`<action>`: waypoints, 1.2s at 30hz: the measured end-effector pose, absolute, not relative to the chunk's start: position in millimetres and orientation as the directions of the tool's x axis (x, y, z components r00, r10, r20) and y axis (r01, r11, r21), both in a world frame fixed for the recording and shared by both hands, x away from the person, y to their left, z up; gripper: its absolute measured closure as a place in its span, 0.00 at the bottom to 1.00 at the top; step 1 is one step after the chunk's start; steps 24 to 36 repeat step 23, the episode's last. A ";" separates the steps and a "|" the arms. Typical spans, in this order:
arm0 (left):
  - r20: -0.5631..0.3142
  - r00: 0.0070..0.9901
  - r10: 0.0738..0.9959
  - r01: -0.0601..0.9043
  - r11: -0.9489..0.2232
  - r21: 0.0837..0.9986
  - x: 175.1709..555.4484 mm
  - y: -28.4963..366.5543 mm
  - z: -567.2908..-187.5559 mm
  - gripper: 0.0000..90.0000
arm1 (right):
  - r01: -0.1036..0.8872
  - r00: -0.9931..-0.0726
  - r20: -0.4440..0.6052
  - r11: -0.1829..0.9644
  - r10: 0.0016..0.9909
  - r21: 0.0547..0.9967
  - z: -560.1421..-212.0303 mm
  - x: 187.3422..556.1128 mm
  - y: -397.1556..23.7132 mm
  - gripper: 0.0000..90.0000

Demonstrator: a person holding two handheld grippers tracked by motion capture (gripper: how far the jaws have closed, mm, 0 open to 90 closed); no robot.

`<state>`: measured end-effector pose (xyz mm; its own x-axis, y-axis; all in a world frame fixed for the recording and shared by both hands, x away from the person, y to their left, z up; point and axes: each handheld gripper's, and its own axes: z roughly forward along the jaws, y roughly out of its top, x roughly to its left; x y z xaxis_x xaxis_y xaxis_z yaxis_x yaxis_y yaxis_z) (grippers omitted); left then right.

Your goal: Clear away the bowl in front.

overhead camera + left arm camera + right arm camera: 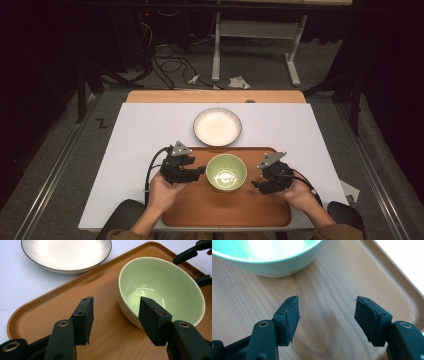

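Nearest to me in the high view are the person's two hands, entering at 6 o'clock, each holding a set of tongs over the near half of the wooden tray [200, 207].

1. Left tongs [200, 171]: held in the left hand [161, 191], at 9 o'clock from the green bowl [226, 172]. In the left gripper view I read the jaws as spread wide, gripping nothing. One jaw hangs over bare tray [50, 312]; the other stands in front of the bowl's [160, 287] near wall. I cannot tell whether that jaw touches it.

2. Right tongs [256, 186]: held in the right hand [300, 194], at 3 o'clock from the bowl. In the right gripper view the jaws stand wide apart over bare wood grain [324, 315], with nothing between them. The bowl [269, 257] sits ahead at 11 o'clock, clear of both jaws.

3. Green bowl: upright on the tray, between the two tongs, toward the tray's far edge. Interior empty and glossy.

4. White plate [217, 126]: at 12 o'clock from the bowl, on the white desk [145, 135] just beyond the tray's far rim. It has a dark rim line and is empty.

5. Beyond the desk: a wooden strip [215, 96] along its far edge, then floor with loose cables [170, 65] and a pale frame leg [216, 50].
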<state>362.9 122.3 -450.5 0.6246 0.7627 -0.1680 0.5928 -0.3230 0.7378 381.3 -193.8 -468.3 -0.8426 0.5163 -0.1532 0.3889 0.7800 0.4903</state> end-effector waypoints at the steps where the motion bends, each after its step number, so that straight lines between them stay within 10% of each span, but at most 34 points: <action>1: -0.168 0.624 0.763 0.596 -0.325 0.735 363.3 122.5 -451.5 0.51 | 0.390 -0.842 -0.154 0.780 0.517 0.489 -468.2 381.3 -193.8 0.41; 36: -0.199 0.594 0.779 0.630 -0.298 0.717 370.9 127.8 -471.0 0.51 | 0.387 -0.843 -0.154 0.780 0.515 0.491 -468.3 381.5 -193.6 0.41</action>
